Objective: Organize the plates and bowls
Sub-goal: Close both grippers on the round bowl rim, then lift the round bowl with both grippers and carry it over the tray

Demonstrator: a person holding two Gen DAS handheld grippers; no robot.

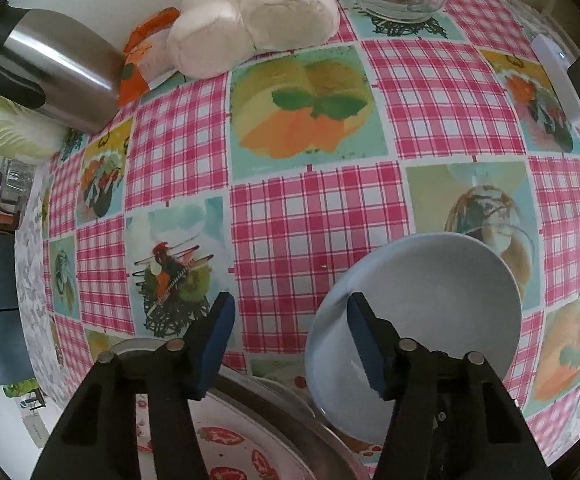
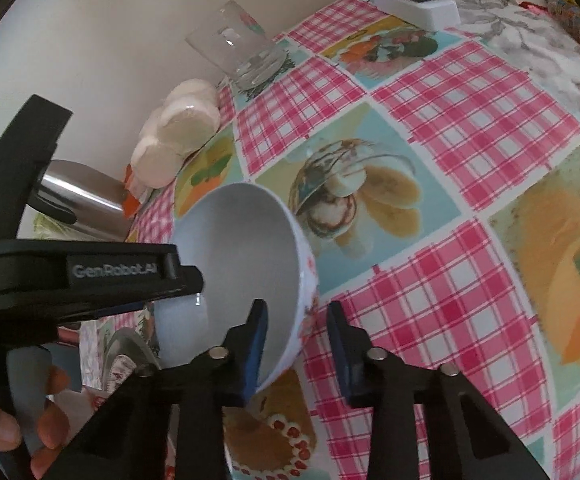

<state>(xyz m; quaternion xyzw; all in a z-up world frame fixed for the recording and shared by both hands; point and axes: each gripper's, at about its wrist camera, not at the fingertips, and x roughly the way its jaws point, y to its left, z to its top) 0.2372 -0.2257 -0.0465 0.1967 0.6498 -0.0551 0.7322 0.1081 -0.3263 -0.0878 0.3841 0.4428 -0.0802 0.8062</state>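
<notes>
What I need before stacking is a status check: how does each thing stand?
Bowl: empty, tilted.
Left hand-held gripper: open, astride the bowl's rim.
Right hand-held gripper: open, astride the rim, not yet pressing.
Glass: upright, empty.

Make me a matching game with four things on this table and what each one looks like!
Things:
1. bowl
2. kettle
3. glass
4. tablecloth

Looks:
A. shiny silver with a black handle
B. pink checks and food pictures
C. pale blue inside, tipped up on its side
D. see-through and empty

Right pairs: 1-C, 2-A, 3-D, 4-B
</notes>
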